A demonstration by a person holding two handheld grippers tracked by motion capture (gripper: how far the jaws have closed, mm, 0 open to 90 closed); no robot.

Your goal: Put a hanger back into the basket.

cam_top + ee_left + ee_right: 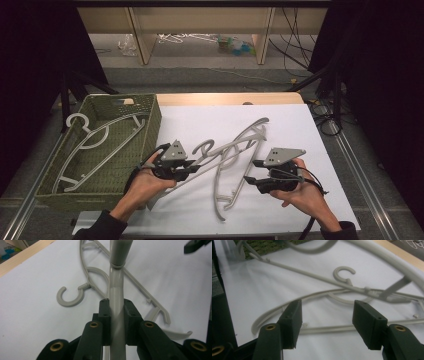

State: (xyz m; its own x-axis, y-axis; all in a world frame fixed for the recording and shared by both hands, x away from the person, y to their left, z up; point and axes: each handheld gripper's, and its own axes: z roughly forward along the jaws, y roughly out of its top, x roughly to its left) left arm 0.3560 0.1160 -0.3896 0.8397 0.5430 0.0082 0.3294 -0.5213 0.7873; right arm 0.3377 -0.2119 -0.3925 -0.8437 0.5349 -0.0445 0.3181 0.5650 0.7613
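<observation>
My left gripper (pixel 193 167) (pixel 117 305) is shut on the arm of a grey plastic hanger (pixel 235 142) (pixel 116 287), which slants up off the white table top toward the far right. A second grey hanger (pixel 224 196) (pixel 69 300) lies flat on the table beneath it, its hook toward the left gripper. In the right gripper view the right gripper (pixel 255 173) (pixel 325 315) stands open, low over the table, with nothing pressed between its jaws. The lying hanger's bar (pixel 332 328) runs just beyond its fingertips, and the lifted hanger (pixel 387 257) crosses overhead.
A green woven basket (pixel 151 125) stands at the table's left with another pale hanger (pixel 95 145) inside it. The white table surface (pixel 290 130) stretches to a wooden edge at the back. Shelving and cables lie beyond on the floor.
</observation>
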